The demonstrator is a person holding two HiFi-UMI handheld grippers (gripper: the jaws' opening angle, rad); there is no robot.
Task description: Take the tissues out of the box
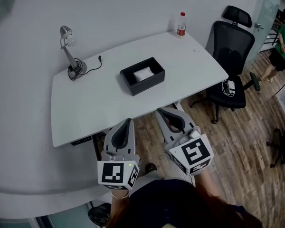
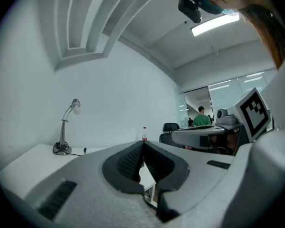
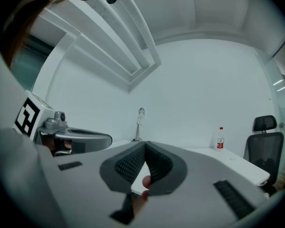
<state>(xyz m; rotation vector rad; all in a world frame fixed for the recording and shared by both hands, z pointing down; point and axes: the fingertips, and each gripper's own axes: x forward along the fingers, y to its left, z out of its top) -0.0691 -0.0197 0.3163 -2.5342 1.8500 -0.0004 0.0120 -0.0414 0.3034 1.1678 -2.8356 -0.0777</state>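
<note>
The white tissues (image 1: 143,73) lie inside the open black box (image 1: 148,85), which sits near the middle of the white counter (image 1: 99,103). A desk lamp (image 1: 69,49) stands toward the counter's far left and a bottle (image 1: 181,24) at its far edge. The left gripper (image 1: 128,120) and right gripper (image 1: 160,112) hang side by side short of the counter's near edge, well apart from the box, each with jaws closed tip to tip on nothing.

Left grey two-jaw gripper with marker cube (image 1: 128,122), jaws closed tip to tip and empty, held level, right grey two-jaw gripper with marker cube (image 1: 162,112) beside it, jaws also closed, nothing between.
</note>
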